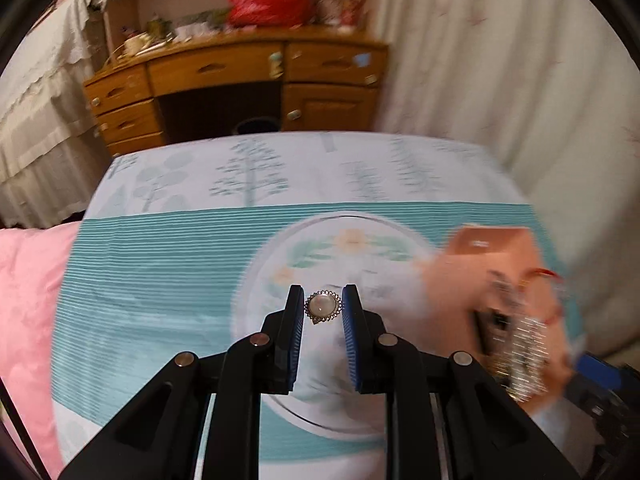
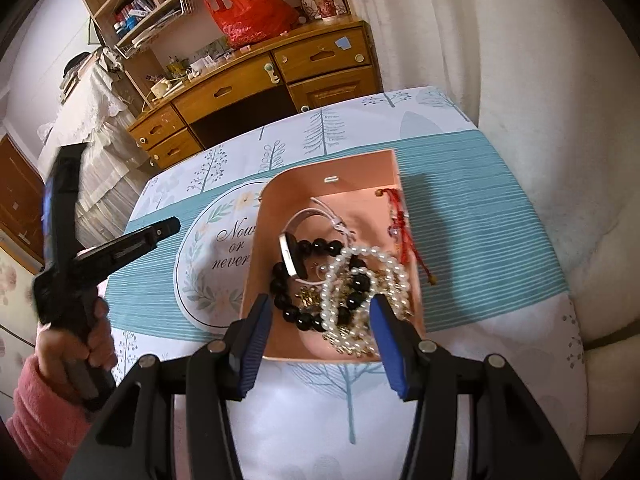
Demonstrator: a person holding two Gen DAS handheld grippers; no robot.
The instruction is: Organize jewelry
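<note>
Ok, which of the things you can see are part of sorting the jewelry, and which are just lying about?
Part of the job:
- ring, gripped in the left tool
- pink box
- pearl bracelet, black bead bracelet and red cord inside it
- right tool, open over the box

Just lying about:
- tablecloth
- wooden desk
- red bag
- pink pillow

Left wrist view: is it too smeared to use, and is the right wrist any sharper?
Left wrist view: the table, desk and pink box are motion-smeared, but the pearl ring held in the left tongs stays crisp. Right wrist view: sharp on the box's beads, blurred only on the left device at the edge.
</note>
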